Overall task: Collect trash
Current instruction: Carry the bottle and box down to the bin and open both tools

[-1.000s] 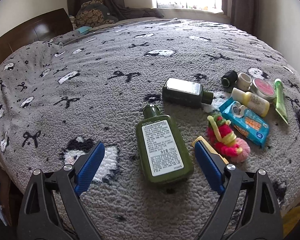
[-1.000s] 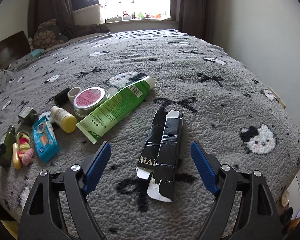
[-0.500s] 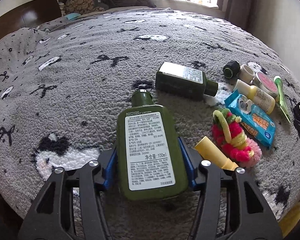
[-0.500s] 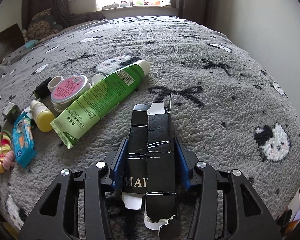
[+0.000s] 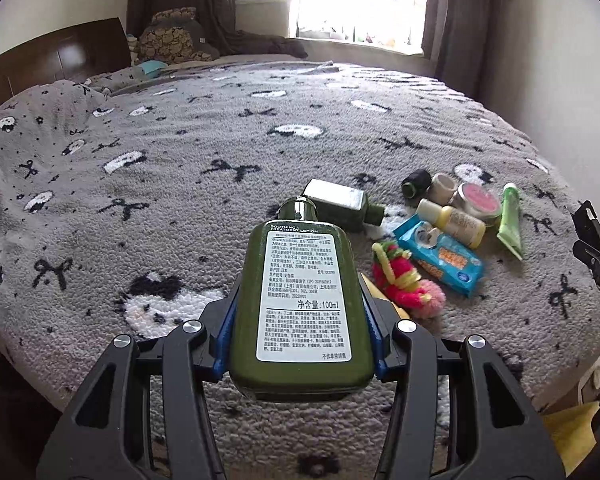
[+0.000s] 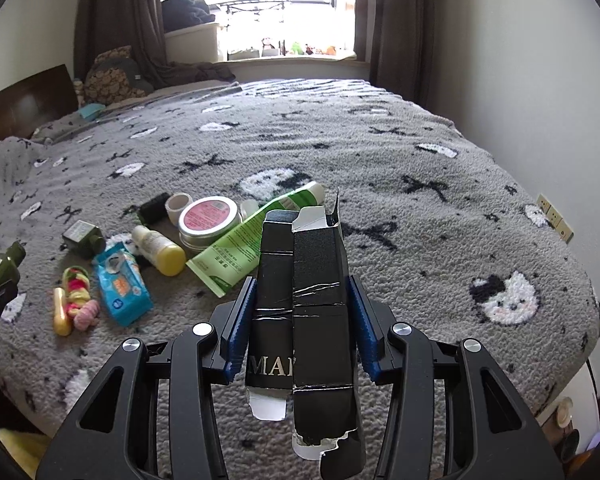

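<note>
My left gripper (image 5: 300, 320) is shut on a dark green lotion bottle (image 5: 300, 304) with a white label and holds it raised above the grey bedspread (image 5: 180, 152). My right gripper (image 6: 300, 320) is shut on a torn black carton (image 6: 304, 320) and holds it lifted off the bed. Other items lie in a cluster on the bed: a second dark green bottle (image 5: 340, 204), a blue wipes pack (image 5: 440, 258), a small yellow bottle (image 5: 454, 222), a pink-lidded tin (image 6: 209, 218) and a green tube (image 6: 256, 236).
A pink and yellow hair tie bundle (image 5: 404, 282), a yellow stick (image 6: 60, 312), a black cap (image 5: 414, 184) and a white cap (image 5: 442, 188) lie among the cluster. A wooden headboard (image 5: 48, 56) and pillows stand at the far left. A wall runs along the right side.
Both grippers have closed on their items and lifted them off the bed: the left took the green bottle, the right took the black carton.
</note>
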### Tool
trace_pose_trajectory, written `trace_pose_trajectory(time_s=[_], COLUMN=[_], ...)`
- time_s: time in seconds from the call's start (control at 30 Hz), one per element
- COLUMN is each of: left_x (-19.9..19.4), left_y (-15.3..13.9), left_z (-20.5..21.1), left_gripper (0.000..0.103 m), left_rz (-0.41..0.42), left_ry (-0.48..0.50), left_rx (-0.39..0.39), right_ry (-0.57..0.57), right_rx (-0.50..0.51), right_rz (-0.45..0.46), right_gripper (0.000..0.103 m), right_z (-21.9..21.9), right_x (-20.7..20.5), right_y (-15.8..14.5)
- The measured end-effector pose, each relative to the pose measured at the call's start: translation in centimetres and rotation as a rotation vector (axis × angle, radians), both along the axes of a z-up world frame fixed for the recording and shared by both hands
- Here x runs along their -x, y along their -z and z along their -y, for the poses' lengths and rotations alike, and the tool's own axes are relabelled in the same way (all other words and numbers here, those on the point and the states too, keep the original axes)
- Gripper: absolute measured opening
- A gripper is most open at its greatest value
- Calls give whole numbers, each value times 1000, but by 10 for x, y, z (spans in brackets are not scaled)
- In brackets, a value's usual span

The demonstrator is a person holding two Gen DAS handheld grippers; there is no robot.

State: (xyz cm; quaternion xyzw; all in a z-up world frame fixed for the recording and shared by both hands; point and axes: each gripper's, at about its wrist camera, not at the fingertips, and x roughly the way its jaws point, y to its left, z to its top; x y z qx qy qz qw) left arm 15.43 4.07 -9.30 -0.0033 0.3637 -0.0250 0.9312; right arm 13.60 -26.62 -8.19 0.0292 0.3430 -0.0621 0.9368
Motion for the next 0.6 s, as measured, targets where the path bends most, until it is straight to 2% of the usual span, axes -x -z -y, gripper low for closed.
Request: trace_pose_trajectory(time_s=[0.17,0.37,0.47,0.6], left_x=[33,72,94,122], left_y=[-32,-55,-61,-60], left_z=[13,28,35,43], left_gripper=[48,48,48,48], left_rz=[64,125,160,169], left_ry=[37,50,37,75], left_rx=[22,26,30,35], right_ry=[-30,-53,-98,-130], right_rx=[-10,-15,-84,-41], right_rz=[59,130,140,131], right_gripper=[46,46,46,46], right_z=[-7,-12,-15,-25], right_x=[33,75,94,117], right_y=[-31,-59,-63,-56])
